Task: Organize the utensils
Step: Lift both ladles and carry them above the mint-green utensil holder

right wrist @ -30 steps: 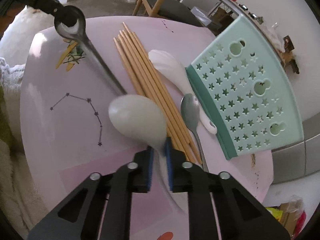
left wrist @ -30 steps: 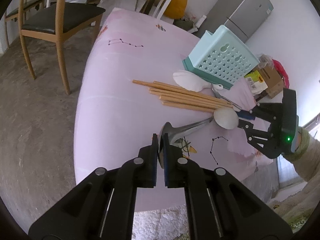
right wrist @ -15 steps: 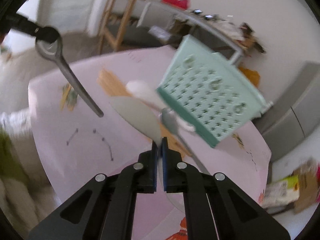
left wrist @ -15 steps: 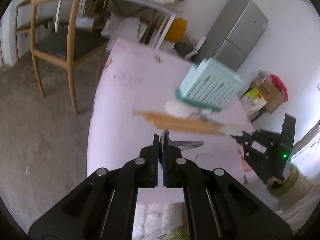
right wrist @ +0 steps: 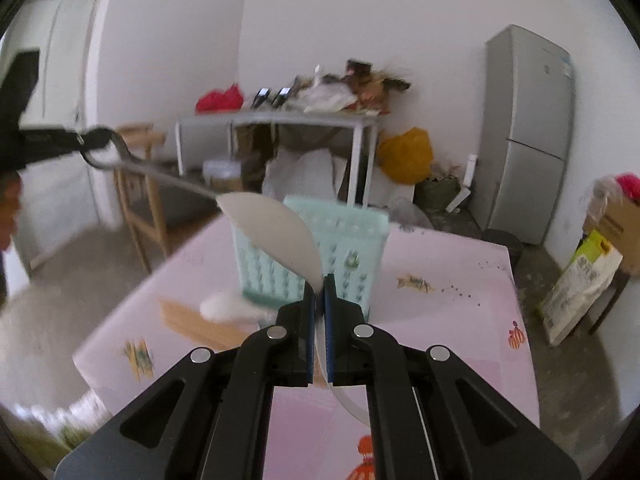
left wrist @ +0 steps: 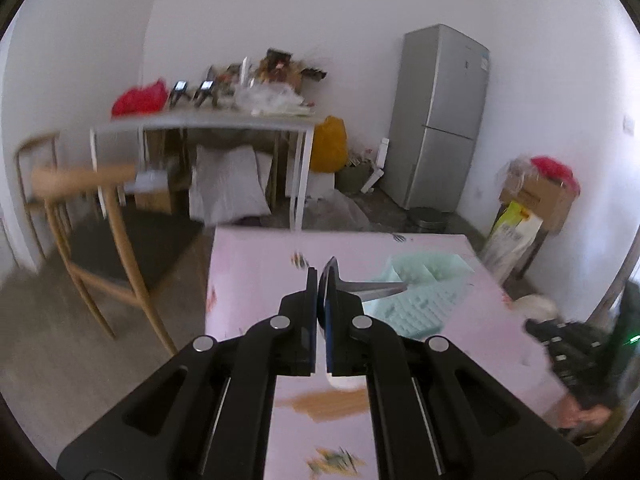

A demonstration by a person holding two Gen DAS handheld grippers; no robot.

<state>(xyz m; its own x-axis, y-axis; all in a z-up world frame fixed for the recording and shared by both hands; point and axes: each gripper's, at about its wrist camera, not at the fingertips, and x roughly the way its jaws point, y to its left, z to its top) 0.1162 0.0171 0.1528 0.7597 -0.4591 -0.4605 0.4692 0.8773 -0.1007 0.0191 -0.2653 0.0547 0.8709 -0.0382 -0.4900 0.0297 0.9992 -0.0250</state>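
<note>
Above the pink counter (right wrist: 440, 280), left claw (left wrist: 322, 280) grips a metal spoon (left wrist: 372, 289); right claw (right wrist: 319, 286) clamps a white rice paddle (right wrist: 276, 232).

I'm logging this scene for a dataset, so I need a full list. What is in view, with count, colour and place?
metal spoon: one, silver, held above the table by the left tool
rice paddle: one, white, held by the right tool in front of the basket
utensil basket: one, mint green, on the table
chopsticks: a bundle, wooden, on the table left of the basket
white spoon: one, by the basket's base
table: one, pink cloth
chair: wooden, left of the table
fridge: one, grey, back right
side table: one, grey, cluttered, against the wall
left tool: black, shut on the metal spoon
right tool: black, shut on the rice paddle
</note>
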